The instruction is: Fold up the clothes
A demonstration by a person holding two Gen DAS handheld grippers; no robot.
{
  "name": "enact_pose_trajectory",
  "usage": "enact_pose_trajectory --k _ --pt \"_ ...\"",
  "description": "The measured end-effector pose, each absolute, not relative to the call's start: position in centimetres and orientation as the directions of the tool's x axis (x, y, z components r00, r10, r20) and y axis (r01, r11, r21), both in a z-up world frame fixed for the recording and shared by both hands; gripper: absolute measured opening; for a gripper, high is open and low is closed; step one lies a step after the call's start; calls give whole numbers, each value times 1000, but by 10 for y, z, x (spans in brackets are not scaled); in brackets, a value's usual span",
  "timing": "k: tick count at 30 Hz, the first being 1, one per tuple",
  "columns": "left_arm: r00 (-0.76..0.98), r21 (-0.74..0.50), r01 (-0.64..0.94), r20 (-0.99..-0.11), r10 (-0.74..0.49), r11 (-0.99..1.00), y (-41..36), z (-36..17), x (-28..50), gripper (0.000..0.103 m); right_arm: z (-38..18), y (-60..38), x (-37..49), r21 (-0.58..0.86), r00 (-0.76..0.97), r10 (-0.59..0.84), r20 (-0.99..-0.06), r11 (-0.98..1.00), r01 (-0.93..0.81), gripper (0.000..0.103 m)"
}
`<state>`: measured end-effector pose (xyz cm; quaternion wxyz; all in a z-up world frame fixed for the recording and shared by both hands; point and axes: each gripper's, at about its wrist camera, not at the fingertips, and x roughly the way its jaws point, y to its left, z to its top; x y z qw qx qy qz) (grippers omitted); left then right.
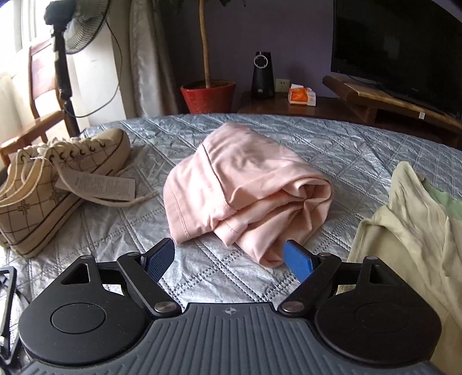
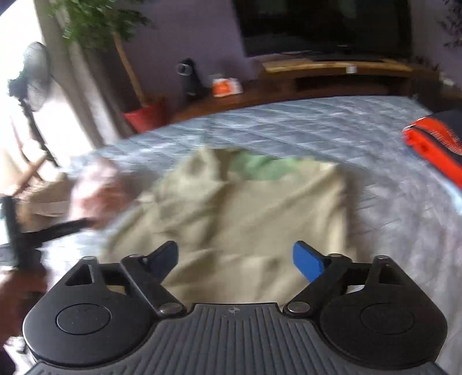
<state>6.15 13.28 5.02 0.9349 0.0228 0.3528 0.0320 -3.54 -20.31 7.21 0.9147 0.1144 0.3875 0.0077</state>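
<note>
A pink garment (image 1: 245, 187) lies folded in a loose bundle on the grey quilted bed (image 1: 202, 268). My left gripper (image 1: 231, 259) hovers just before its near edge, open, with nothing between the blue pads; the right pad almost touches the pink cloth. A pale yellow-green garment (image 2: 245, 216) lies spread and rumpled on the bed; its edge shows at the right of the left wrist view as the pale garment (image 1: 404, 230). My right gripper (image 2: 235, 261) is open above its near part, holding nothing. The right wrist view is blurred; the pink garment (image 2: 98, 190) appears at its left.
A pair of cream checked sneakers (image 1: 52, 184) with a paper tag lies on the bed's left. An orange and black bag (image 2: 436, 144) sits at the bed's right. Beyond the bed stand a fan (image 1: 78, 26), a wooden chair (image 1: 37, 95), a red plant pot (image 1: 208, 96) and a TV (image 1: 398, 49).
</note>
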Motion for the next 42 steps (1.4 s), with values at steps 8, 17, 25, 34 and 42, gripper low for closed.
enact_pose_trajectory --k 8,17,25,34,42 --pt "746 83 -30 -661 77 996 128 47 62 87 35 -204 5 56 562 158 -812 979 -195 71" --pt "740 103 -9 -668 76 995 120 44 63 87 27 -203 11 85 508 232 -829 951 -296 14" --pt "735 122 2 -673 81 993 117 41 63 87 52 -212 -13 230 558 321 -765 946 -228 6" --pt "734 126 22 -676 70 992 112 40 63 87 93 -231 -74 312 617 284 -734 948 -64 6" --pt "731 117 18 -679 67 993 114 40 63 87 68 -220 -80 23 536 77 -841 994 -106 27"
